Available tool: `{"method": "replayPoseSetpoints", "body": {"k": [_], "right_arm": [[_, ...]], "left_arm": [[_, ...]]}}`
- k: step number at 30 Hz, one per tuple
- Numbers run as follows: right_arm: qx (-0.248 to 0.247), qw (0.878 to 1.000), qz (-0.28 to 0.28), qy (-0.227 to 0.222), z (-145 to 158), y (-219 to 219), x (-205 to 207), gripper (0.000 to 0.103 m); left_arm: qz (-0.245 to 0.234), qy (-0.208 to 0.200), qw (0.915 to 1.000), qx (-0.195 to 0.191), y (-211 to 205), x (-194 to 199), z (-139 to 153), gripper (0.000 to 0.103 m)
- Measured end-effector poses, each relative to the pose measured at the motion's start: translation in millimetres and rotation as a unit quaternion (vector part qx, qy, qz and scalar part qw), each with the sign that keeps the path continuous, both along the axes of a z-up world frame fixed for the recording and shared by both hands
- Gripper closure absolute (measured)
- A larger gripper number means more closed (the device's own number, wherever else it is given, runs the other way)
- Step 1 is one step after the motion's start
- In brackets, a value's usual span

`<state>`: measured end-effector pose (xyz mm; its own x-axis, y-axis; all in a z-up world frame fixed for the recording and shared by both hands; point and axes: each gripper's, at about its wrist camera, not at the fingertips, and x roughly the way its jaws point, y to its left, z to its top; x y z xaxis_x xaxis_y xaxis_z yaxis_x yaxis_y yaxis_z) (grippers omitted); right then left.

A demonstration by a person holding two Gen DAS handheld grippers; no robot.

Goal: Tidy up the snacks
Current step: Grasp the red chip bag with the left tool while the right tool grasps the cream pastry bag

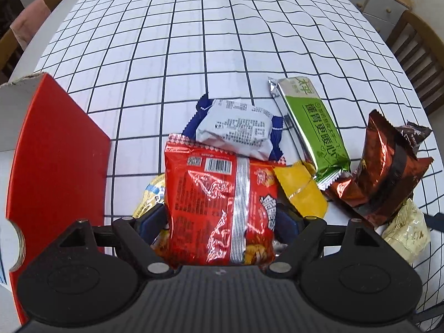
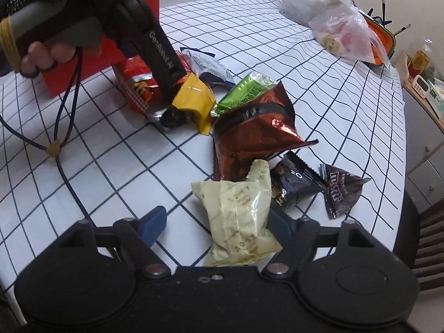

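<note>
We look down on a round table [image 1: 222,41] covered in a white cloth with a dark grid. At its left edge stands a red box [image 1: 55,152] with a white torn rim, just beside the heap of snacks.

The largest packet in the heap is the red noodle-style packet [image 1: 219,208], lying seam and barcode up. Our left gripper [image 1: 222,222] straddles it, a blue pad at each side edge of the packet; the pads sit right at the foil, but we cannot tell whether they press on it. In the right wrist view that same gripper [image 2: 169,94] comes down from a gloved hand [image 2: 41,27] into the heap.

Next comes the copper-brown foil bag [image 2: 255,138], crumpled, near the middle of the heap. The long green wafer bar [image 1: 313,127] leans on it. A white-and-blue packet [image 1: 236,130] overlaps the red packet's far end, and a yellow sachet [image 1: 302,191] lies between the red packet and the brown bag.

Our right gripper [image 2: 219,222] stands around a pale cream packet [image 2: 238,216]. The right pad seems to touch it, while the left pad is clear of it with cloth showing between, so the jaws are not clamped. Beyond it lie a small dark packet [image 2: 291,188] and a brown M&M's pouch [image 2: 341,191], side by side.
</note>
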<state>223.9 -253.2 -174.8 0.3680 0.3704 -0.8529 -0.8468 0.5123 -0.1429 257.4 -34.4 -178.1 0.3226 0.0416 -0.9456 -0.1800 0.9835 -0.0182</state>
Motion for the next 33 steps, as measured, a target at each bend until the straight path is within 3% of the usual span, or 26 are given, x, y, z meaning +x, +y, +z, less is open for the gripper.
{"method": "replayPoseSetpoints", "body": {"k": [6,10,13,24,33], "right_arm": [[0.005,1.000,-0.022,-0.003,1,-4,2,0.046],[0.014,0.999,-0.041,-0.002,4,-7,3,0.061],[0.023,0.998,-0.052,0.002,6,-8,2,0.066],[0.089,0.990,-0.106,0.041,34,-18,-10,0.069],[0.135,0.981,-0.125,0.052,70,-7,-30,0.069]], "left_arm": [[0.003,0.000,1.0000,0.005,0,4,-1,0.020],[0.001,-0.004,0.9999,0.009,-2,0,1,0.029],[0.003,-0.007,0.9999,0.012,-2,-3,3,0.032],[0.033,-0.028,0.9990,-0.011,1,-31,21,0.033],[0.048,-0.058,0.9968,-0.027,13,-72,53,0.032]]}}
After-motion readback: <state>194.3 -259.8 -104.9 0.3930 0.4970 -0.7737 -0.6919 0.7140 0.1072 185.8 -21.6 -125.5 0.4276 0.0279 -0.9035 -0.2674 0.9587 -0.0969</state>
